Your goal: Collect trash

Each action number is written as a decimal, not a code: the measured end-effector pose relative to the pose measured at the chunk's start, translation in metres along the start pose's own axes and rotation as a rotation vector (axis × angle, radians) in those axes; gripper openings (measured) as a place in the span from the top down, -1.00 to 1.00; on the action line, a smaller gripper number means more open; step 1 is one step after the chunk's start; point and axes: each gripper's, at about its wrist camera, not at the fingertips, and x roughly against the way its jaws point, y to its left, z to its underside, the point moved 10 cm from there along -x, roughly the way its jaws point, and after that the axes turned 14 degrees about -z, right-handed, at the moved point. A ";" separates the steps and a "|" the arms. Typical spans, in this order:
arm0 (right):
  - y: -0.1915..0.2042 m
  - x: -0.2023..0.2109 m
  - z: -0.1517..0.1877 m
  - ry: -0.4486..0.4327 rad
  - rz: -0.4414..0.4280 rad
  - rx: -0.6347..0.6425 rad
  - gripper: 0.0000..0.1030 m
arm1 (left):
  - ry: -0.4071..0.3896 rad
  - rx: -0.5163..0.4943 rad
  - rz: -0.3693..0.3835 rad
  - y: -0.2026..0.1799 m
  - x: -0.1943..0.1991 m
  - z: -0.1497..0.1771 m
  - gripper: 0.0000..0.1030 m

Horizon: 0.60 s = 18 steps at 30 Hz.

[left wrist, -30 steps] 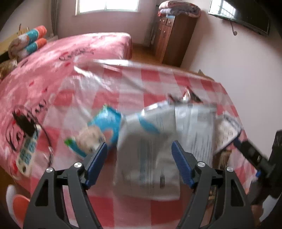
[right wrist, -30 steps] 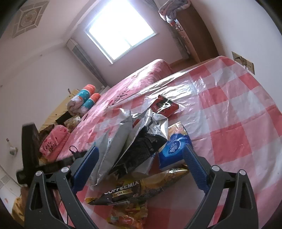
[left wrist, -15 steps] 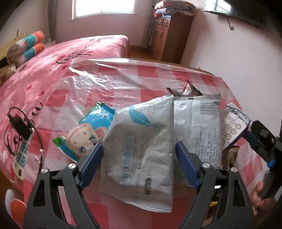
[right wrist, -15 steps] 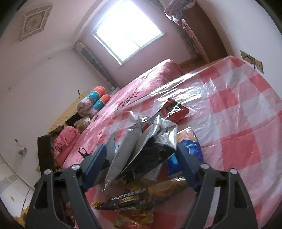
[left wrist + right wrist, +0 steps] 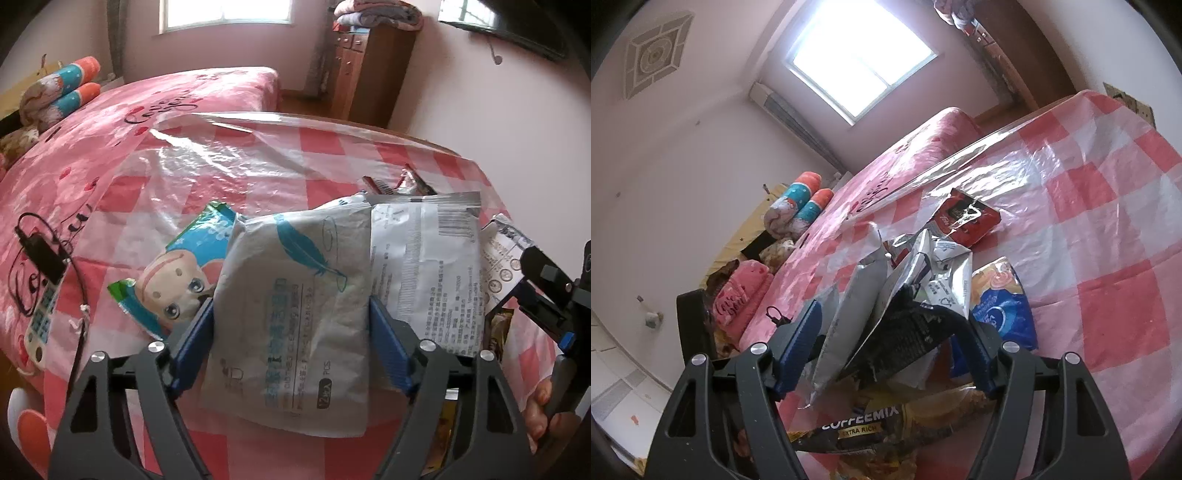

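Observation:
A pile of empty wrappers lies on a red-and-white checked table point(image 5: 258, 147). My left gripper point(image 5: 291, 332) is open, its fingers either side of a grey wipes pouch point(image 5: 295, 295) with a blue feather. Beside it lie a blue cartoon-face wrapper point(image 5: 177, 273) and a white printed bag point(image 5: 424, 258). My right gripper point(image 5: 890, 343) is open around upright silver and black bags point(image 5: 905, 314). A blue pack point(image 5: 1001, 306), a red wrapper point(image 5: 967, 221) and a COFFEEMIX bag point(image 5: 871, 428) lie near. The right gripper shows at the right edge of the left wrist view point(image 5: 546, 295).
A remote control point(image 5: 44, 306) with a black cable lies at the table's left edge. A pink bed point(image 5: 147, 99) with rolled cushions stands beyond the table. A wooden cabinet point(image 5: 369, 70) is against the far wall.
Both grippers have moved closer to the pile. The left gripper's fingers now straddle the grey pouch. The right gripper's fingers have closed in somewhat around the silver and black bags.

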 end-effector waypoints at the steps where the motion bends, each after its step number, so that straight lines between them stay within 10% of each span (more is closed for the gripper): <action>1: 0.001 0.000 -0.001 -0.001 -0.003 0.006 -0.40 | 0.008 -0.004 -0.022 0.000 0.000 0.001 -0.47; 18: -0.013 -0.005 0.000 0.008 0.066 -0.016 0.20 | -0.006 0.051 -0.001 0.009 0.021 0.007 -0.33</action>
